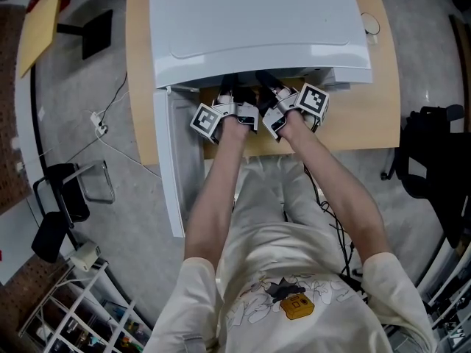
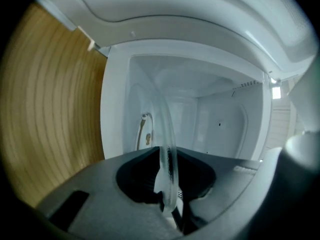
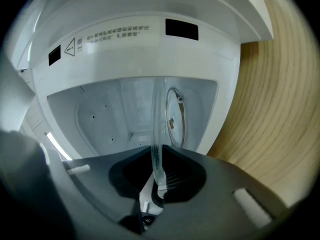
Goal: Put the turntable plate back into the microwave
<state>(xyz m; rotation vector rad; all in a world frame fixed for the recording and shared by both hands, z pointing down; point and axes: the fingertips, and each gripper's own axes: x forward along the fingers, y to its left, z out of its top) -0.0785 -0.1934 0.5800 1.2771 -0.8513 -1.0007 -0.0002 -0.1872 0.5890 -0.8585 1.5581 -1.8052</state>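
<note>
The white microwave (image 1: 257,28) stands on a wooden table with its door (image 1: 171,160) swung open to the left. Both grippers reach level into its cavity, side by side. The clear glass turntable plate (image 2: 167,129) shows edge-on in the left gripper view, and my left gripper (image 2: 167,184) is shut on its rim. In the right gripper view the same plate (image 3: 156,124) runs up from my right gripper (image 3: 156,179), whose jaws pinch its rim. Past the plate a roller ring (image 3: 175,116) lies on the cavity floor. From the head view the fingertips and the plate are hidden under the microwave's top.
The wooden table (image 1: 375,116) carries only the microwave. On the grey floor stand a black chair (image 1: 434,153) at the right, another chair (image 1: 62,204) at the left, a power strip with cables (image 1: 99,123), and a white rack (image 1: 81,307) at the lower left.
</note>
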